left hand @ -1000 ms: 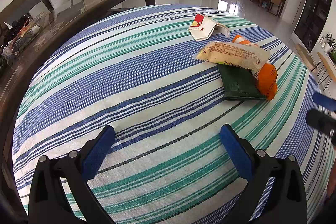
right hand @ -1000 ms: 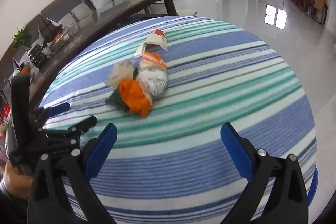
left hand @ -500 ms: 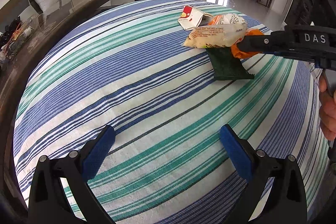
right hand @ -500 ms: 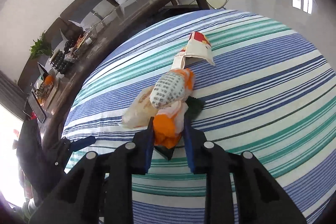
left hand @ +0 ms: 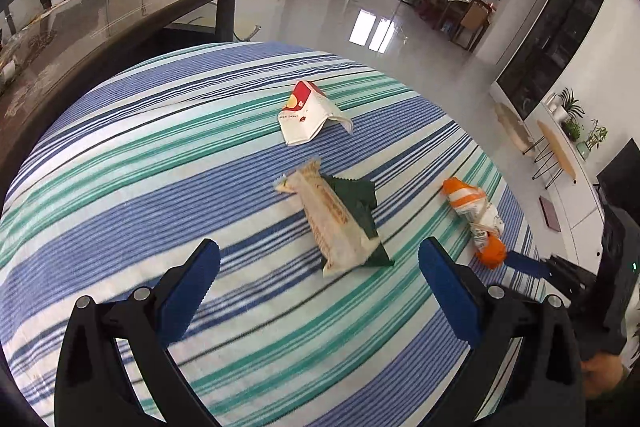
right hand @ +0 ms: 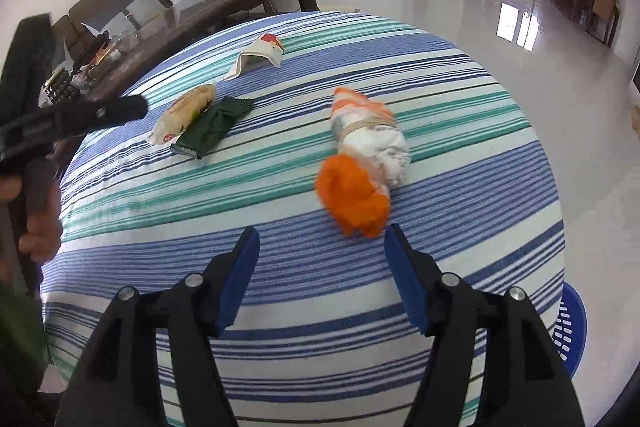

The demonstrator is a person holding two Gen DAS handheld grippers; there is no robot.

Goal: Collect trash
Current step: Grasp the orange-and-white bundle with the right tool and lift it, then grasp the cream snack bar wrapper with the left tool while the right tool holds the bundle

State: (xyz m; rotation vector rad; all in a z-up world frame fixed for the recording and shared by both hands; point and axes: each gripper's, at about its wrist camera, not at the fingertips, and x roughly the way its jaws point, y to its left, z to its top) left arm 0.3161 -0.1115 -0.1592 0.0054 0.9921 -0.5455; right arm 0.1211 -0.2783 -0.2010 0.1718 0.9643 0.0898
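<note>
- Right gripper: blue-padded fingers apart, nothing between them, just short of the crumpled orange-and-white plastic bag, which lies on the blue-and-green striped tablecloth.
- Left gripper: fingers spread wide, empty, pointed at the beige snack wrapper lying over a dark green wrapper; a white-and-red paper carton sits farther back.
- Step, as I judge it: lining up a pick.
- Next move calls for closing on the orange end, then carrying it to the blue perforated basket beside the table.

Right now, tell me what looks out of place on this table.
Loose trash litters the striped tablecloth: an orange-and-white crumpled bundle, a beige wrapper lying over a dark green packet, and a torn red-and-white carton.
</note>
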